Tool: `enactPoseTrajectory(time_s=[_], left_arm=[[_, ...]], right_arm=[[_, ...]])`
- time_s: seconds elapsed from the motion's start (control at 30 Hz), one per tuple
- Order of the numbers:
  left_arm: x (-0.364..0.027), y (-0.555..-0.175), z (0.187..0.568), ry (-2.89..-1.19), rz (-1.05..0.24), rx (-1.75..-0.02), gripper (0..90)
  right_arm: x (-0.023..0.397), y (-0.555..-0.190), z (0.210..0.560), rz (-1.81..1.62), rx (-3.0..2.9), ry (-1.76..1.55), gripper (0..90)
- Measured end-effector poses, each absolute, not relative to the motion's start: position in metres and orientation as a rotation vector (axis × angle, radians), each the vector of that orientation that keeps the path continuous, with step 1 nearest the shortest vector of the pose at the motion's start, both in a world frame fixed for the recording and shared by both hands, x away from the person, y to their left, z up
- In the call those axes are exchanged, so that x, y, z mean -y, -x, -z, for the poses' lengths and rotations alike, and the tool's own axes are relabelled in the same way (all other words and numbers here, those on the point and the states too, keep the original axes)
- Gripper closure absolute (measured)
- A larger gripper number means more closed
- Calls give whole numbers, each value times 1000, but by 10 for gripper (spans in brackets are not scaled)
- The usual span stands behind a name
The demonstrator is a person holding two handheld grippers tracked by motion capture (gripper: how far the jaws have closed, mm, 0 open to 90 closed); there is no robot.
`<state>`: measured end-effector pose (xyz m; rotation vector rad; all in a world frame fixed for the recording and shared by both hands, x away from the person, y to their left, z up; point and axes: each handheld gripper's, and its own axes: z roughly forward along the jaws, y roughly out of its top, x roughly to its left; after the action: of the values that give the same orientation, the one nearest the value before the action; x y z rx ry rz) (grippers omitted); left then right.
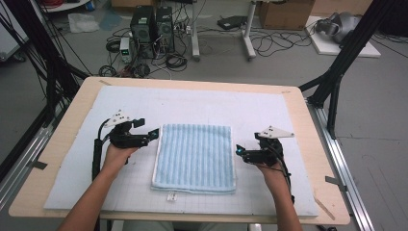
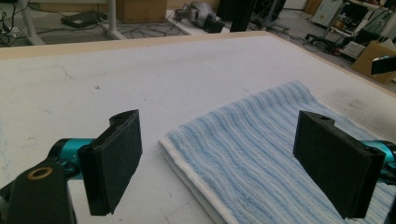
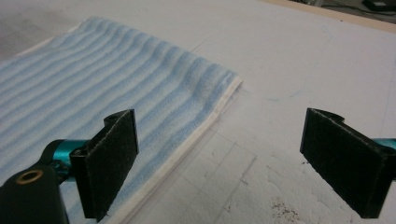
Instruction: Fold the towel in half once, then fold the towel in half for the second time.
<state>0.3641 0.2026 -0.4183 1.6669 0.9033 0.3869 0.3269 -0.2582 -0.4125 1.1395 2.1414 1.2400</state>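
Note:
A folded light-blue striped towel (image 1: 195,156) with a white edge lies flat in the middle of the white mat (image 1: 192,106). My left gripper (image 1: 153,133) hovers at the towel's upper left corner, pointing right, jaws open with nothing between them. In the left gripper view the towel (image 2: 261,154) lies below and beyond the open left gripper (image 2: 233,163). My right gripper (image 1: 238,150) sits at the towel's right edge, pointing left, open and empty. The right gripper view shows the towel's edge (image 3: 187,144) under the wide-apart jaws of the right gripper (image 3: 229,163).
The mat covers a light wooden table (image 1: 62,139). A small white tag (image 1: 171,196) lies on the mat below the towel's front edge. Black frame posts (image 1: 337,72) flank the table. Computers and cables (image 1: 151,33) sit on the floor beyond.

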Motion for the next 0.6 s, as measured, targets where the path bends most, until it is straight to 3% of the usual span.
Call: enactPoseTrajectory(time_s=[0.6], left_arm=[[-202, -394, 415, -1683, -338, -956, 174]], right_arm=[[264, -321, 411, -1278, -2127, -1129, 106]])
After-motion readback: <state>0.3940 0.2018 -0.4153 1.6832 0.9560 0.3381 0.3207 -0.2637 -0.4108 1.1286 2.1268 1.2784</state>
